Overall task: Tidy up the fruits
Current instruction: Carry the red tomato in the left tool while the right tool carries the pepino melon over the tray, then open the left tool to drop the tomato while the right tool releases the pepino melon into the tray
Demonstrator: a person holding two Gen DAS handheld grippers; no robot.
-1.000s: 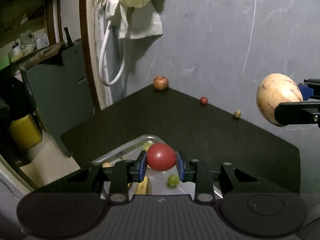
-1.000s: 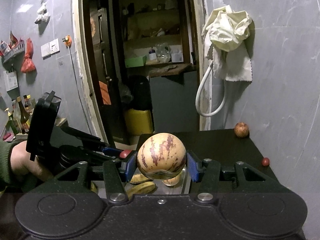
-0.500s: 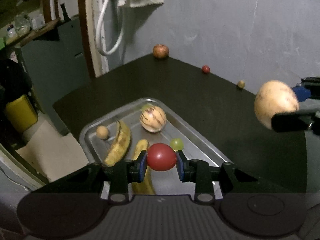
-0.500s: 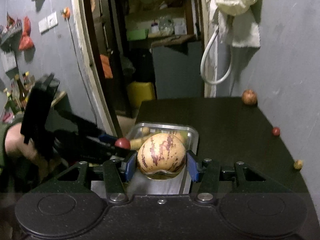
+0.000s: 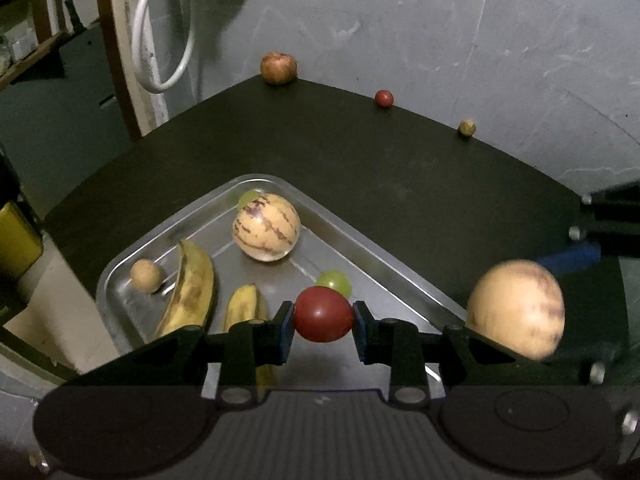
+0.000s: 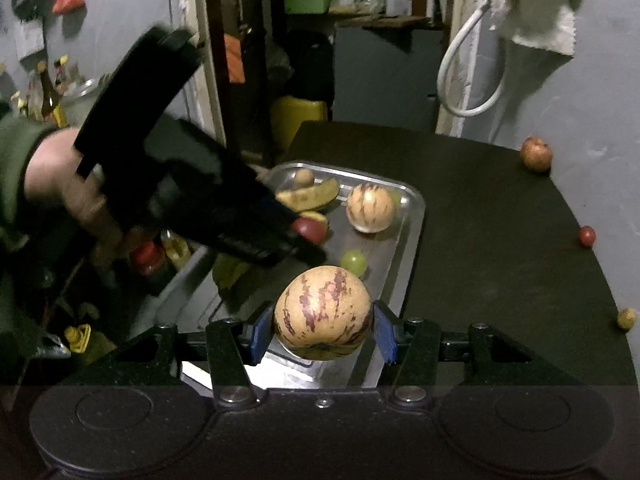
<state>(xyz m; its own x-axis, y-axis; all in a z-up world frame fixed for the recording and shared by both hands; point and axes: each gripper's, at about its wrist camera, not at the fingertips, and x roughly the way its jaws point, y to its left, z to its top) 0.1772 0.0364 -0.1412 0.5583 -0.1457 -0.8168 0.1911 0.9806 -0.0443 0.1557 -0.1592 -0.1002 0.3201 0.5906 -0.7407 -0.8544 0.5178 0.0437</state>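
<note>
Left tongs [image 5: 323,316] grip a red tomato [image 5: 322,313], right tongs [image 6: 323,328] a striped melon [image 6: 322,313], over the half-filled tray [image 5: 360,248]; three fruits [image 5: 278,68] are left on the counter [image 5: 400,168].

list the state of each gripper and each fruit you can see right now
left gripper: shut on round red tomato
right gripper: shut on striped tan melon
second striped melon: resting in steel tray
two yellow bananas: lying in tray
brown apple: loose on black table
</note>
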